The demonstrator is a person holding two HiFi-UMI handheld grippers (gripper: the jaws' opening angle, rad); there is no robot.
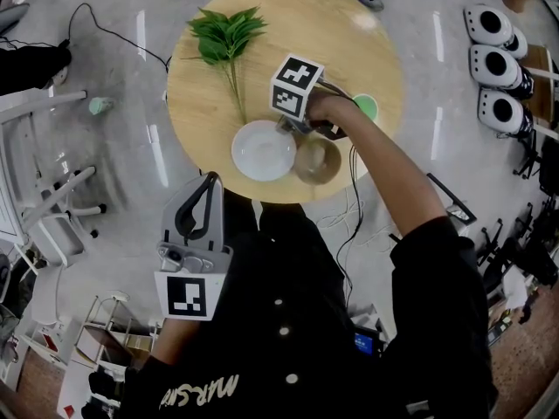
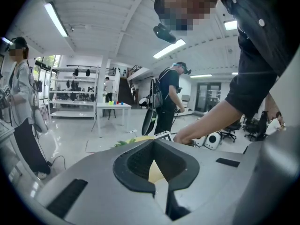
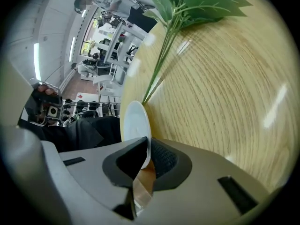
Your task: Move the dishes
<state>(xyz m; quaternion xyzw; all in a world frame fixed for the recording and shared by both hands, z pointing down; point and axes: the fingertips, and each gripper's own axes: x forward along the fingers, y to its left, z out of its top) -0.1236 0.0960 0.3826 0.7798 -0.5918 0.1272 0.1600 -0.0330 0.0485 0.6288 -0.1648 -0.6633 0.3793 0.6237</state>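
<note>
White plate (image 3: 135,123) rim vanishes between right tongs (image 3: 148,144); contact unclear.

in the head view the marker cube (image 1: 297,85) and hand (image 1: 328,110) cover the jaws of the right gripper (image 3: 147,149); whether its pads press the brown glass bowl (image 1: 318,162) rim between them is unclear. a green object (image 1: 367,106) behind the hand is half hidden, unidentifiable.
</note>
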